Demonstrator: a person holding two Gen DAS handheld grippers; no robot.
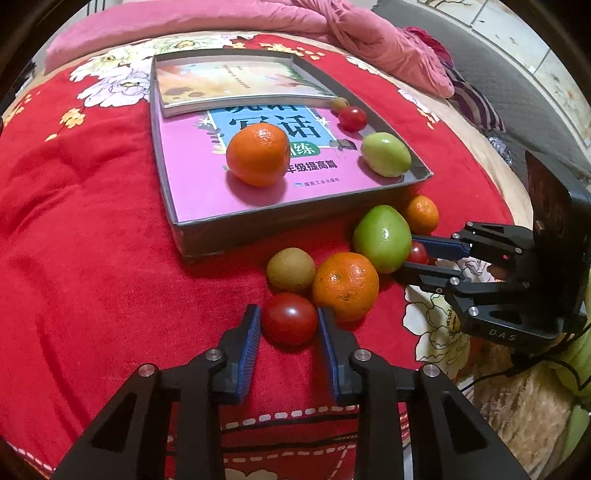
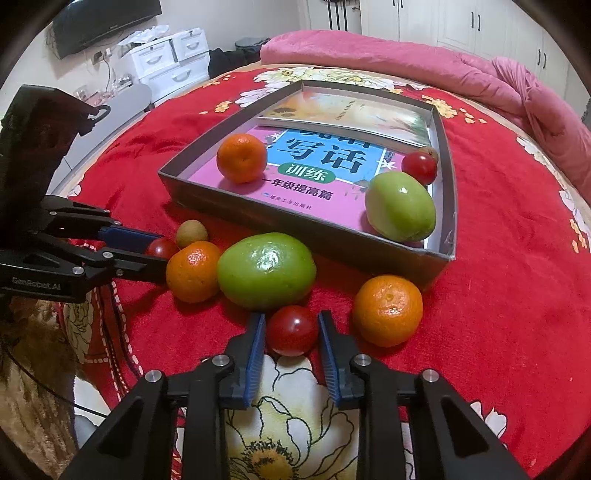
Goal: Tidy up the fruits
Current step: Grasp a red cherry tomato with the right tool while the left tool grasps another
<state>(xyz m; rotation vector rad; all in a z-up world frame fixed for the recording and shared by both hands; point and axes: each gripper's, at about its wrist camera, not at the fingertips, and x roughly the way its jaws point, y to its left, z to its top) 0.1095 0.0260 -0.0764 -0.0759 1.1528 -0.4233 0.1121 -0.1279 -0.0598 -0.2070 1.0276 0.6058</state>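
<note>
A grey shallow box point(image 1: 295, 218) point(image 2: 303, 232) lies on the red bedspread and holds two books, an orange point(image 1: 258, 154) point(image 2: 242, 158), a green fruit point(image 1: 385, 154) point(image 2: 400, 206), a cherry tomato point(image 1: 352, 118) point(image 2: 419, 168) and a small brownish fruit point(image 1: 339, 103). In front of it lie a big green fruit point(image 1: 382, 238) point(image 2: 266, 270), an orange point(image 1: 345, 286) point(image 2: 192, 271), another orange point(image 1: 421, 215) point(image 2: 388, 310) and a brown fruit point(image 1: 291, 269) point(image 2: 191, 233). My left gripper point(image 1: 289, 319) point(image 2: 157, 248) closes around a cherry tomato point(image 1: 289, 318) point(image 2: 161, 247). My right gripper point(image 2: 291, 328) point(image 1: 413, 254) closes around another cherry tomato point(image 2: 292, 329) point(image 1: 417, 253).
A pink quilt point(image 1: 332, 22) point(image 2: 443, 70) lies bunched along the far side of the bed. White drawers point(image 2: 170, 59) and a wall television point(image 2: 107, 20) stand beyond the bed. A cable point(image 1: 517, 365) trails near the right gripper.
</note>
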